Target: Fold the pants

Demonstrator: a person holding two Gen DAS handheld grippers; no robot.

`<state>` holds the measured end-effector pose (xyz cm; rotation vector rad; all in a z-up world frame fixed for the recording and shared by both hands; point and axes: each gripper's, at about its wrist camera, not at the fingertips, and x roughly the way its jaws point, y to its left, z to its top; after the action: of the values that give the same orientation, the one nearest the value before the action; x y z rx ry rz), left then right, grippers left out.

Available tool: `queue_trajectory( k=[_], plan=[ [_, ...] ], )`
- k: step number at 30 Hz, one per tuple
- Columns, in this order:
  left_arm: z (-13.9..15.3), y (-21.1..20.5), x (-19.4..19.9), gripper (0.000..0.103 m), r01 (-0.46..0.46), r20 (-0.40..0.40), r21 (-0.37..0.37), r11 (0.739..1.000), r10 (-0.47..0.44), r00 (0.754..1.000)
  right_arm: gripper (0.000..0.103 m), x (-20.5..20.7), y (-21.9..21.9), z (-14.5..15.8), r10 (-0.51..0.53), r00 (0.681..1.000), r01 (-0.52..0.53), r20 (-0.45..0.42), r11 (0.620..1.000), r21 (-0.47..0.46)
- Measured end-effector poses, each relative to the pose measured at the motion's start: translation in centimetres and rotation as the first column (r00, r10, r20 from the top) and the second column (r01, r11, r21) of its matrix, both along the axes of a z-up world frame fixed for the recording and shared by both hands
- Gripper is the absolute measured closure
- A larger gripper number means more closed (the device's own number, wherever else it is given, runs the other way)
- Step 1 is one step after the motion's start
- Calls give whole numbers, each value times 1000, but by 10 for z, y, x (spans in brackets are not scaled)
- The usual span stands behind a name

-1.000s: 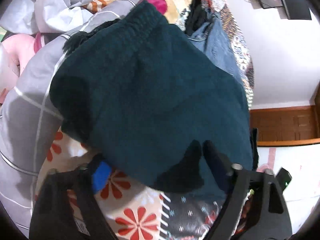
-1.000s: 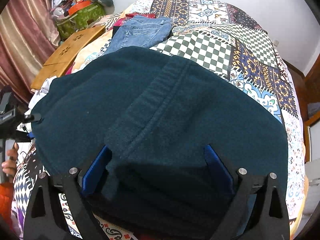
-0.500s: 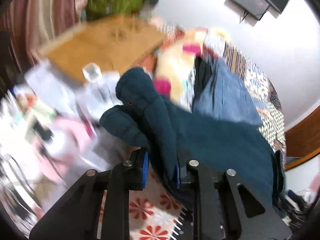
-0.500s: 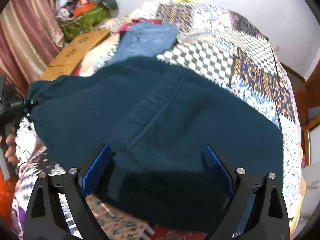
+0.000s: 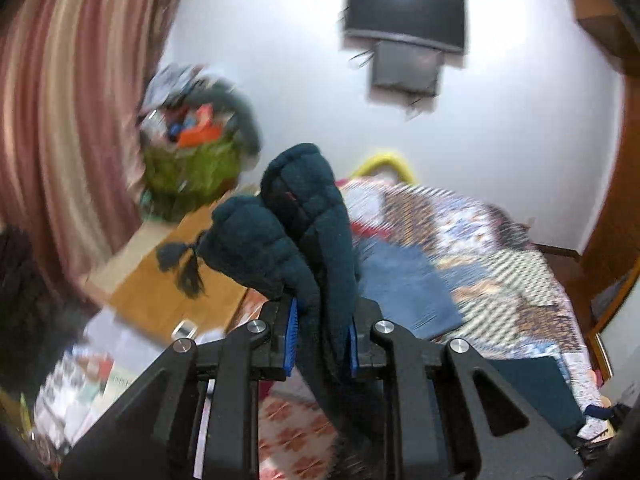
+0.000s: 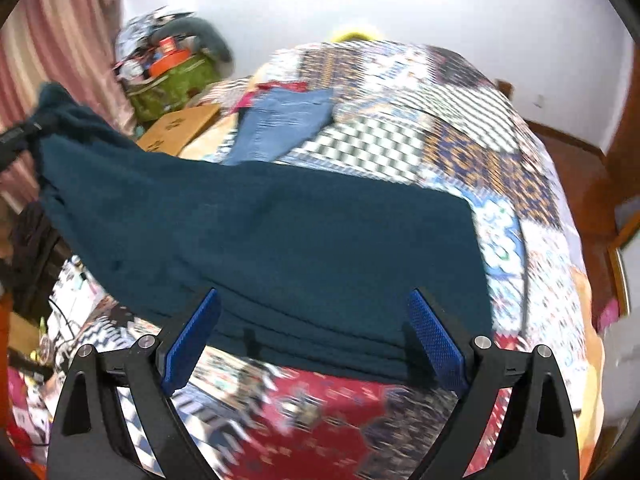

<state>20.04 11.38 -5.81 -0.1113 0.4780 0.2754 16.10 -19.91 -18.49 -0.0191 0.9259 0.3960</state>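
The dark teal fleece pants [image 6: 280, 232] stretch across the patterned bed. My left gripper [image 5: 322, 328] is shut on their bunched waistband [image 5: 304, 216], lifted high, with a dark drawstring [image 5: 186, 264] dangling at the left. In the right wrist view that raised corner [image 6: 60, 120] shows at the far left. My right gripper [image 6: 314, 320] is open, its blue pads either side of the pants' near edge, which lies on the bed.
Folded blue jeans [image 6: 284, 124] lie further back on the patchwork quilt [image 6: 500, 168]. A wooden board [image 6: 180, 128] and a green bag [image 6: 172, 84] stand at the left by striped curtains [image 5: 68, 120]. A TV [image 5: 404, 36] hangs on the wall.
My left gripper closed on the waistband and lifted it up and away to the left. The pants stretched out. My right gripper stayed open as the cloth slid back from between its fingers.
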Motion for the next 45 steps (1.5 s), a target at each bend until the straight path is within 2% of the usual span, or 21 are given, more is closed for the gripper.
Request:
queue_trajectory(
  k=[4, 7, 12, 15, 18, 19, 21, 24, 25, 27, 29, 30, 32, 34, 35, 37, 39, 42, 45],
  plan=[
    [29, -62, 20, 84, 133, 33, 47, 990, -135, 990, 10, -8, -33, -3, -62, 998, 62, -11, 997, 41],
    [36, -110, 37, 85, 231, 38, 75, 970, -234, 971, 10, -17, -53, -1, -103, 995, 103, 1, 994, 45],
    [20, -182, 71, 86, 371, -31, 31, 928, -370, 929, 10, -28, -75, -3, -130, 991, 130, 12, 991, 35],
    [2, -224, 84, 86, 452, -91, 11, 892, -449, 889, 10, -31, -81, -9, -139, 990, 139, 5, 990, 21],
    [-21, -261, 89, 86, 543, -154, -17, 839, -539, 828, 10, -32, -87, -14, -149, 989, 149, -15, 988, 31],
    [-32, -274, 90, 86, 584, -185, -21, 811, -577, 795, 10, -32, -89, -16, -152, 988, 153, -21, 988, 35],
    [-49, -295, 92, 86, 633, -248, -21, 774, -618, 746, 10, -34, -92, -19, -156, 987, 158, -29, 987, 44],
    [-74, -316, 90, 85, 685, -344, -38, 727, -653, 675, 10, -36, -95, -22, -158, 987, 160, -40, 986, 52],
    [-83, -321, 92, 85, 709, -381, -60, 703, -672, 634, 10, -36, -96, -23, -158, 987, 160, -43, 986, 52],
    [-91, -323, 89, 81, 730, -417, -70, 680, -685, 598, 10, -36, -97, -26, -157, 986, 159, -47, 986, 51],
    [-95, -321, 82, 72, 740, -431, -74, 669, -690, 581, 10, -36, -97, -28, -159, 986, 162, -55, 985, 57],
    [-96, -321, 84, 65, 742, -436, -90, 664, -696, 570, 10, -36, -97, -29, -161, 985, 164, -59, 985, 58],
    [-96, -319, 84, 28, 743, -438, -167, 648, -724, 533, 10, -36, -98, -30, -162, 985, 166, -64, 984, 64],
    [-88, -312, 80, 24, 751, -389, -229, 620, -765, 513, 10, -36, -98, -31, -162, 984, 166, -69, 984, 68],
    [-88, -311, 78, 23, 752, -384, -226, 619, -767, 515, 10, -36, -98, -31, -161, 985, 166, -70, 984, 67],
    [-78, -303, 79, 23, 738, -386, -200, 644, -744, 545, 10, -36, -97, -31, -160, 985, 165, -70, 984, 67],
    [-75, -291, 86, 23, 709, -396, -172, 684, -707, 586, 10, -36, -95, -30, -156, 985, 161, -73, 985, 68],
    [-74, -263, 110, 23, 641, -419, -100, 761, -617, 666, 10, -35, -90, -28, -144, 987, 150, -75, 986, 74],
    [-85, -231, 143, 22, 575, -466, -44, 817, -526, 712, 10, -30, -82, -27, -130, 989, 136, -77, 988, 74]
  ],
)
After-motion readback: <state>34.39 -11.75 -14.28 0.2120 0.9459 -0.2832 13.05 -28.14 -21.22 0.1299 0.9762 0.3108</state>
